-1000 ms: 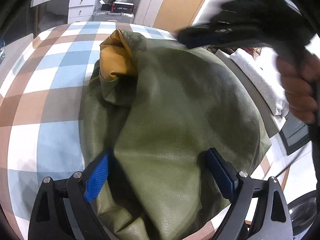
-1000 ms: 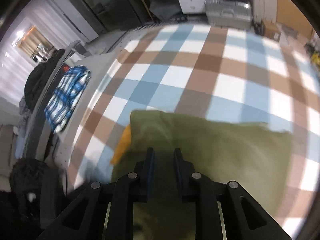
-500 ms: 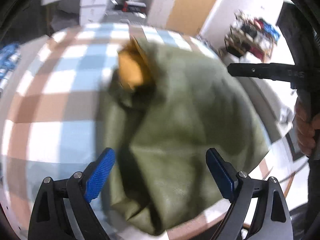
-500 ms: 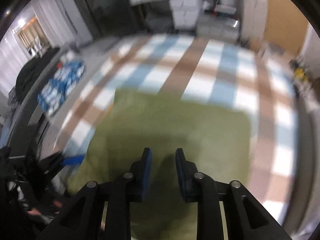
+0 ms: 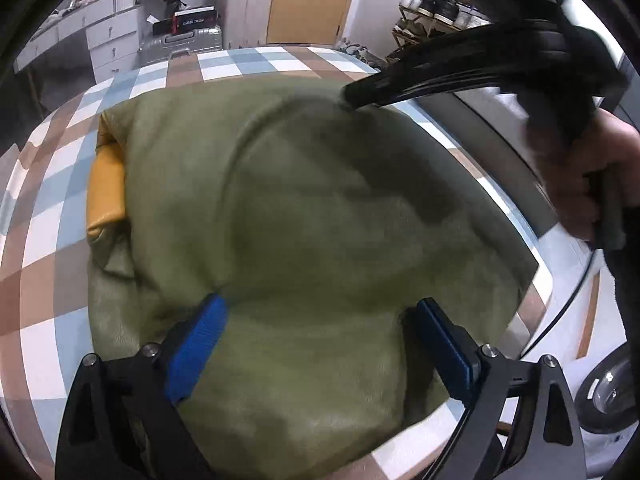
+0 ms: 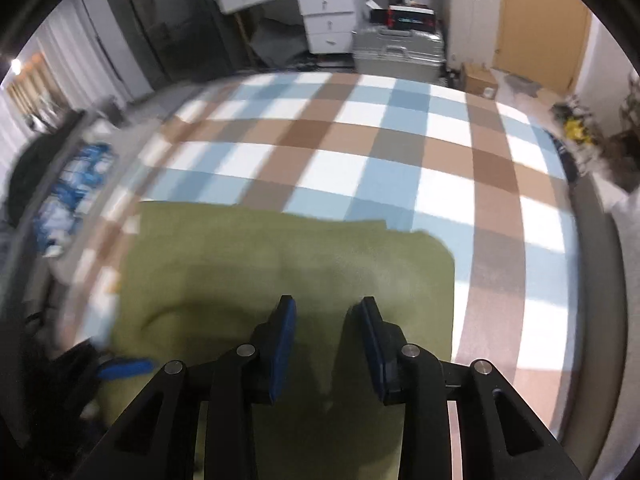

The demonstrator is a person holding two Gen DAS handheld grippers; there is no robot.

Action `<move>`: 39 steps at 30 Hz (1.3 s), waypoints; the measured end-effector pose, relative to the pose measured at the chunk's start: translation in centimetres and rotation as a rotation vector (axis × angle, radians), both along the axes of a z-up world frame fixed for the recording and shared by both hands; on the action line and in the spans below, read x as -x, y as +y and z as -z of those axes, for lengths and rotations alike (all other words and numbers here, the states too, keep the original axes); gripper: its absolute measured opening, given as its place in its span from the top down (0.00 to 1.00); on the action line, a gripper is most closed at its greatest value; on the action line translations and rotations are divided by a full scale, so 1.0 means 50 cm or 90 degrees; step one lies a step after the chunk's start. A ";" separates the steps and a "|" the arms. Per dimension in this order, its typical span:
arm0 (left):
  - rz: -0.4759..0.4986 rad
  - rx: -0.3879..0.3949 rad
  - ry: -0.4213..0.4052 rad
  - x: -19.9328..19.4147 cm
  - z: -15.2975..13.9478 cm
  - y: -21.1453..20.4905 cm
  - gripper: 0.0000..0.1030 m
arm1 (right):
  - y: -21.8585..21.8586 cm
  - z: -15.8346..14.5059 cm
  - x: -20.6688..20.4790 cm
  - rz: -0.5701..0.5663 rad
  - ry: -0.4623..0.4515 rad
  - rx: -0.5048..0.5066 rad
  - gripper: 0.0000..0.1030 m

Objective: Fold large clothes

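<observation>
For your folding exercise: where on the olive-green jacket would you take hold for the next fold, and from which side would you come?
Probably the left edge of the olive-green jacket, beside the mustard-yellow lining. There the layers bunch into a raised, pinchable roll, while the middle lies flat. Come from the checked bedcover side with the wide-open left gripper. The right gripper, just opening with nothing gripped, hovers above the far side.

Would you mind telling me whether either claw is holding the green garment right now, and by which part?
Nothing is held. The left claw stands wide open over the green garment; the right claw has just been opening, its pads clear of the cloth.
</observation>
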State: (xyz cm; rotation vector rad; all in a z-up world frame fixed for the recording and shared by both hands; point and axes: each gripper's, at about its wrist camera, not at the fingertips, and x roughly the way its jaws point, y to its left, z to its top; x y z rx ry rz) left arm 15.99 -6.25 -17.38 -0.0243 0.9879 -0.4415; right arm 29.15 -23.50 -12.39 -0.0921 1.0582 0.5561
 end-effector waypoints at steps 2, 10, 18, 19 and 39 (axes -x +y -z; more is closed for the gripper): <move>-0.006 0.006 0.011 0.002 -0.004 0.018 0.11 | -0.036 -0.026 0.041 -0.013 0.006 -0.059 0.68; -0.013 0.073 -0.058 -0.027 -0.169 0.065 0.10 | -0.090 0.116 0.191 0.014 -0.021 -0.192 0.65; 0.031 -0.009 0.130 -0.242 -0.050 0.016 0.12 | -0.133 0.082 0.267 0.060 -0.016 -0.256 0.65; 0.035 0.019 0.116 -0.247 -0.040 0.025 0.11 | -0.133 0.087 0.280 0.058 -0.024 -0.240 0.65; 0.024 0.000 0.049 0.013 0.007 0.065 0.12 | -0.122 0.154 0.286 0.072 0.082 -0.339 0.61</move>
